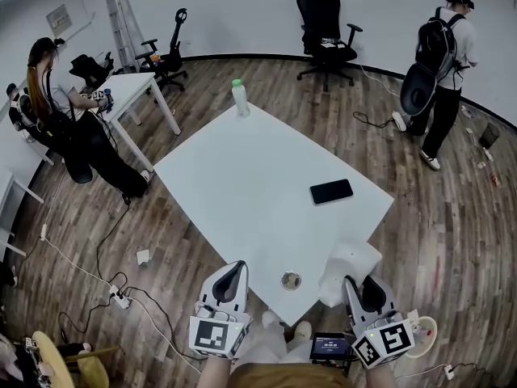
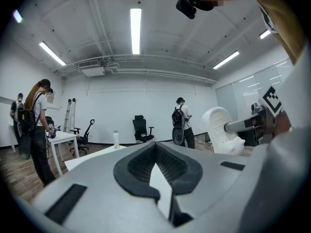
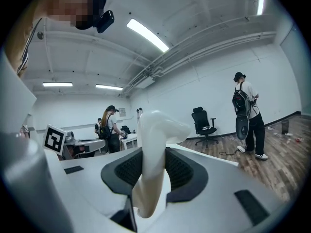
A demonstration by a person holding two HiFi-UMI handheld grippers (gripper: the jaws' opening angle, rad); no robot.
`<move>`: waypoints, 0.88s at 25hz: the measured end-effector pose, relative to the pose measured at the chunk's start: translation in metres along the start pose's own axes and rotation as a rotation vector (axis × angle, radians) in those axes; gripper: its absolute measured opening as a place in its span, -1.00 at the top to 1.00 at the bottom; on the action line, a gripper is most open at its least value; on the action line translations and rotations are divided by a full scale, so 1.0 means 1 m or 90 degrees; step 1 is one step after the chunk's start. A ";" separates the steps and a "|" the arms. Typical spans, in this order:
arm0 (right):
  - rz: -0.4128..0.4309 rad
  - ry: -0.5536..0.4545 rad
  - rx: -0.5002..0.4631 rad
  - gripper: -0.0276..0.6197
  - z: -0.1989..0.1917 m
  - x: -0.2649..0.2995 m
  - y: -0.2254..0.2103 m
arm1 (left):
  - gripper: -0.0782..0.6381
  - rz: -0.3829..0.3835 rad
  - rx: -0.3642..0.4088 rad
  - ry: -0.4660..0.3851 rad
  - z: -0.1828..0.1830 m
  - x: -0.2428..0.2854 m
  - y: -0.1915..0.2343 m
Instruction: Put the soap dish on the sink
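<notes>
The soap dish (image 3: 156,144) is white, smooth and shiny, with a bent, rounded shape (a bit like a scoop). It is up in the air at the lower right of the head view, by the near right edge of the table (image 1: 242,176). The jaws of the right gripper (image 1: 353,284) pinch it tight on both sides. The left gripper (image 1: 233,269) is at the lower middle of that view, by the table's near edge. Its jaws are a little apart and nothing is in them. On the table, just left of the dish, lies a small round metal ring (image 1: 291,280). A black phone (image 1: 331,191) lies further up on the right side, and a bottle (image 1: 240,98) with a green cap stands at the far corner. Past the table there is a black chair (image 1: 325,35) at the top. A person with a backpack (image 1: 443,63) stands at the upper right, and another person (image 1: 56,111) is by a small desk (image 1: 133,87) at the upper left. Wires (image 1: 113,289) lie on the wood floor at the lower left.
</notes>
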State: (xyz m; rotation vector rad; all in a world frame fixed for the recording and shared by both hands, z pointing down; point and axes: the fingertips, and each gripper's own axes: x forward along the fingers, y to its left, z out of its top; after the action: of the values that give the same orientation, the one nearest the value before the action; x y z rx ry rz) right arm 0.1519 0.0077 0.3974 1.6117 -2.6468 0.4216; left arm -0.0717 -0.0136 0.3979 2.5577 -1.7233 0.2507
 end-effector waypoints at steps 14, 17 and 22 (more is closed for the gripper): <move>-0.064 0.021 0.008 0.52 0.009 0.110 -0.021 | 0.76 0.045 -0.013 0.021 -0.016 0.075 0.117; -0.062 0.029 0.015 0.52 0.008 0.124 -0.013 | 0.76 0.032 -0.020 0.023 -0.019 0.082 0.124; -0.055 0.037 0.025 0.52 0.005 0.145 -0.006 | 0.76 0.019 -0.034 0.043 -0.029 0.101 0.133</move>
State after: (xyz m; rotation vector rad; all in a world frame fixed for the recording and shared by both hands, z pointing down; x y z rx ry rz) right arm 0.0894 -0.1222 0.4155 1.6890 -2.5324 0.5122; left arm -0.1610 -0.1526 0.4362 2.4597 -1.7211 0.2855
